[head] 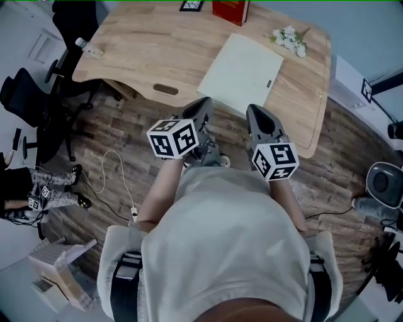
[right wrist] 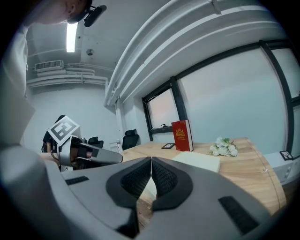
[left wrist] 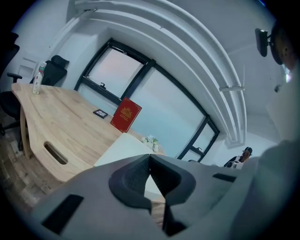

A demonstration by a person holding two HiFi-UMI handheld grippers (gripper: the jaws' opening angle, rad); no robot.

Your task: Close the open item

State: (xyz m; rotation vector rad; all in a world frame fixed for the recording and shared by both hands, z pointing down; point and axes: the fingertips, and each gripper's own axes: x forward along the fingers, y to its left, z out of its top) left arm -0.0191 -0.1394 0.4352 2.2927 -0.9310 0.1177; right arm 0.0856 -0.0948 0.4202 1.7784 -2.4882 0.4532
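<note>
Cream book point(head: 241, 74) flat on desk point(head: 145, 44), prob. closed already. Left gripper point(head: 205, 102) & right gripper point(head: 254, 109): jaws pressed together, nothing btwn. Next: confirm cover down, no grab needed.

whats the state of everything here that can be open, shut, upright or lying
left tongs: shut, empty
right tongs: shut, empty
pale notebook: closed, flat on the table
red book: closed, standing upright
bottle: upright
flowers: lying on the table

Head view steeply down; gripper views level; all share desk point(head: 157, 44), seemingly red book point(head: 230, 9).
</note>
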